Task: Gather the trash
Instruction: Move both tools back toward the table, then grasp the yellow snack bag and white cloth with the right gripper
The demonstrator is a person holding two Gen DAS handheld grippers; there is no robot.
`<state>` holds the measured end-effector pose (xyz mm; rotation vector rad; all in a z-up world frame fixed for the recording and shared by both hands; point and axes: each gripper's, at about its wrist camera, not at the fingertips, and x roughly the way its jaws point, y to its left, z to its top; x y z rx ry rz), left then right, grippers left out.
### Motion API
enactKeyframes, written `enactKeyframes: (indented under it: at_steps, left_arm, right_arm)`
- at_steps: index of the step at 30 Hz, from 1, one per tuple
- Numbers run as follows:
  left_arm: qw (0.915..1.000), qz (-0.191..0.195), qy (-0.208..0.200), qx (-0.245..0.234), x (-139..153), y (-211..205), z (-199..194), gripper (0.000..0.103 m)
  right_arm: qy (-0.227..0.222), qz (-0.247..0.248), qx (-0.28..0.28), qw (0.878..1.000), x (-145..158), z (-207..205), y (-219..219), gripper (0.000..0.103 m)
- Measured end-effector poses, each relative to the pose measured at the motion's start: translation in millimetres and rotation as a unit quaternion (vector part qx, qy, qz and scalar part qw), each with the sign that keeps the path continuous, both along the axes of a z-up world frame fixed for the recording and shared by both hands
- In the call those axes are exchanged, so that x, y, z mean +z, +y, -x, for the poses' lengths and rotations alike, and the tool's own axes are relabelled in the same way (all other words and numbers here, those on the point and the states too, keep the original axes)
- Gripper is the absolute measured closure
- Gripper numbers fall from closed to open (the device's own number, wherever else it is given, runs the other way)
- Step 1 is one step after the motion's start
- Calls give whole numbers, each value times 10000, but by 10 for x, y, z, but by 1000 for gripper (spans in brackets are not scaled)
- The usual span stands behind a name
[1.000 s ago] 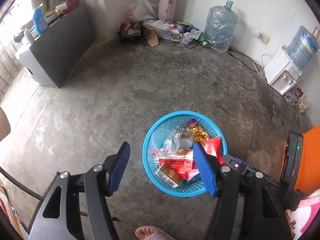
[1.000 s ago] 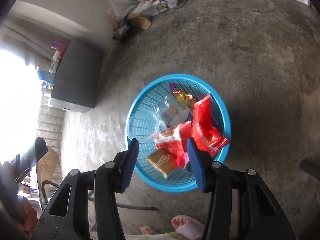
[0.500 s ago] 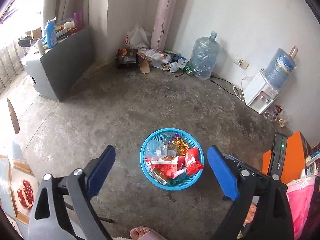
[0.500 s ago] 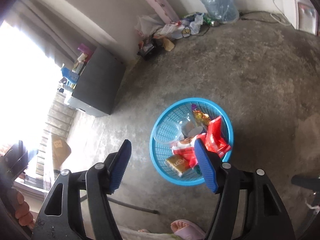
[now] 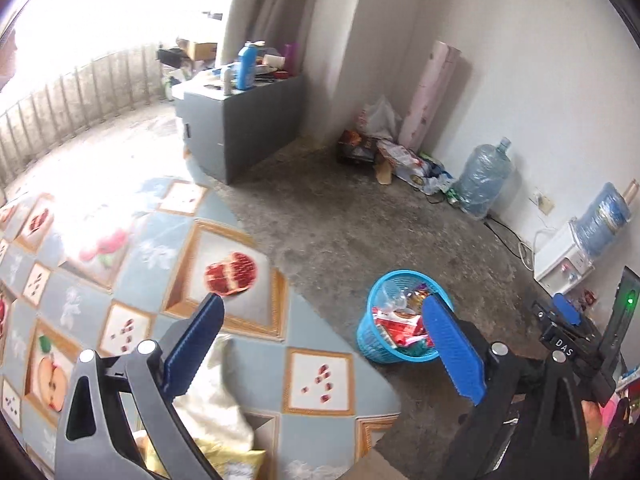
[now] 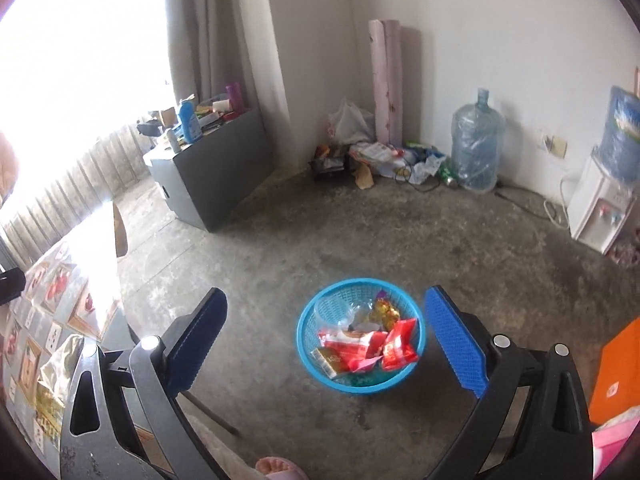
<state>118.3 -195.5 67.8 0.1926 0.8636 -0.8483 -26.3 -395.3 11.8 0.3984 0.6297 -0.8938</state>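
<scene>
A blue plastic basket [image 5: 376, 344] stands on the concrete floor and holds red snack wrappers [image 6: 394, 350], a clear plastic cup [image 6: 334, 312] and other trash; it also shows in the right wrist view [image 6: 308, 334]. My left gripper [image 5: 324, 344] is open and empty, raised over a table with a fruit-patterned cloth [image 5: 160, 248]. A white and yellow wrapper [image 5: 212, 420] lies on that table under my left finger. My right gripper [image 6: 324, 336] is open and empty, high above the basket. A shiny wrapper [image 6: 56, 368] lies on the table at the left.
A grey cabinet [image 6: 216, 168] with bottles stands by the window. Loose litter [image 6: 384, 160] and a large water jug [image 6: 476, 148] lie along the far wall. A water dispenser [image 6: 600, 208] stands at the right. A sandalled foot [image 6: 276, 468] is near the bottom edge.
Both grippers have risen away from the basket and opened wider. The left one swung left over the cloth-covered table, where wrappers have come into view.
</scene>
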Motion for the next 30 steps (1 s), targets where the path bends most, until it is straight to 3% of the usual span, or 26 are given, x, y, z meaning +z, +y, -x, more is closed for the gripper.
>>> enactKeyframes:
  at_steps: [3, 6, 12, 16, 21, 27, 30]
  left_arm:
    - [9990, 114, -208, 377, 80, 467, -8, 6]
    - [9965, 207, -406, 699, 134, 898, 8, 6]
    - [9893, 311, -520, 1325, 92, 1643, 72, 6]
    - [9849, 302, -636, 1581, -19, 1938, 202, 6]
    - [9852, 226, -480, 1631, -235, 2065, 274, 6]
    - [9874, 117, -428, 1516, -427, 2058, 363, 6]
    - [9889, -43, -401, 1429, -561, 2031, 419, 6]
  right_arm:
    - [385, 498, 150, 9979, 49, -173, 263, 8]
    - [368, 874, 432, 9946, 82, -229, 445, 8]
    - [-539, 460, 1202, 9902, 176, -124, 459, 8]
    - [-814, 369, 1624, 9827, 290, -265, 631, 8]
    - [-1065, -272, 2291, 9672, 277, -501, 777, 9]
    - [-1032, -1065, 2981, 9429, 142, -785, 1097, 32]
    - [-899, -1684, 3456, 9188, -27, -962, 1322, 53]
